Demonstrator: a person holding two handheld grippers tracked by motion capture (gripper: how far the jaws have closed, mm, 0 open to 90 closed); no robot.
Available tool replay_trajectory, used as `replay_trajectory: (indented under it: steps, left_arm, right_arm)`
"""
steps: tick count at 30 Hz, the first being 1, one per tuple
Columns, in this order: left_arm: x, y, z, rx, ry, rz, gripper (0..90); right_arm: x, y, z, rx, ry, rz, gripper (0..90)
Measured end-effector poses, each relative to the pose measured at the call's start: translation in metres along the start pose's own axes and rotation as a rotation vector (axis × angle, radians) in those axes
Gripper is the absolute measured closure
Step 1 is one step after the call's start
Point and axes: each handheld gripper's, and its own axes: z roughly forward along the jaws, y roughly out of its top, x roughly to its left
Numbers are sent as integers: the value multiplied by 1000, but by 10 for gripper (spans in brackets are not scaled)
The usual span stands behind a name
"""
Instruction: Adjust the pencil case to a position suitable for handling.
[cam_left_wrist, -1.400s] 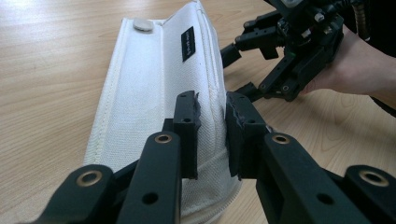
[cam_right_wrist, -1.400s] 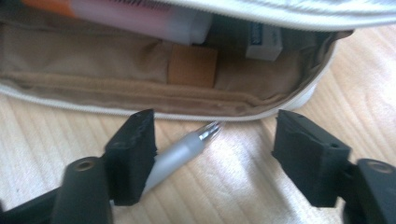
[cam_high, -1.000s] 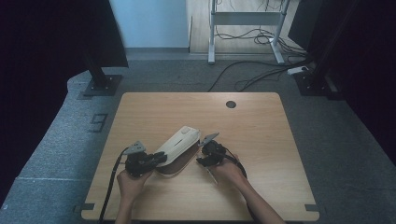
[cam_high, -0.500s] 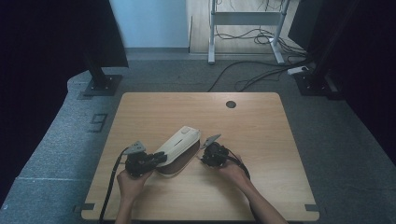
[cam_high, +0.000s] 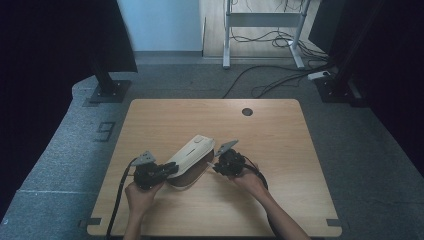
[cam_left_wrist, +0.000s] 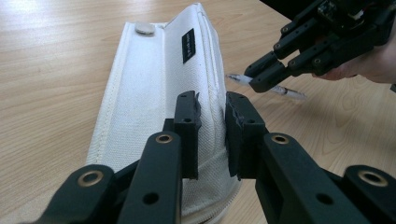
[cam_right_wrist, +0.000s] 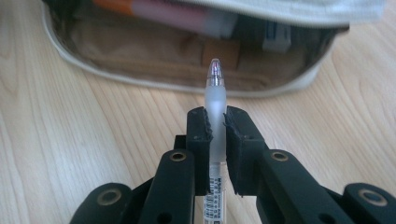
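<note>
A white fabric pencil case lies slantwise on the wooden table, its flap raised toward the right. My left gripper is at the case's near end; in the left gripper view its jaws pinch the white flap, gripper shut on it. My right gripper is just right of the case, shut on a frosted clear pen, gripper. The pen tip points at the case's open tan interior, where other pens lie. From the left gripper view the right gripper holds the pen low over the table.
A round cable hole sits near the table's far edge. Black stand bases and floor cables lie beyond the table. Bare wood spreads around the case on the far and right sides.
</note>
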Motion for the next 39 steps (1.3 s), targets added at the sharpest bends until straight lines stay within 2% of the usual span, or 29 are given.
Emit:
replay_trajectory:
  steps: [14, 20, 30, 34, 36, 37, 39]
  left_arm:
    - [-2, 1, -3, -15, -3, -1, 760]
    - [-3, 2, -4, -18, -2, 4, 762]
    - [-3, 1, -2, -3, -8, 3, 760]
    - [-3, 1, 0, 0, -15, 2, 759]
    - [-3, 1, 0, 1, -11, 5, 759]
    - [-3, 1, 0, 1, -11, 4, 759]
    - [-3, 1, 0, 1, -10, 4, 759]
  right_arm:
    - [9, 28, 30, -10, 43, -11, 786]
    - [13, 37, 38, -23, 39, -21, 786]
    - [17, 40, 48, -46, 30, -26, 784]
    - [16, 39, 52, -59, 33, -10, 776]
    - [15, 38, 53, -73, 39, 5, 744]
    - [15, 38, 53, -70, 37, 8, 687]
    - [14, 37, 51, -70, 38, 8, 632]
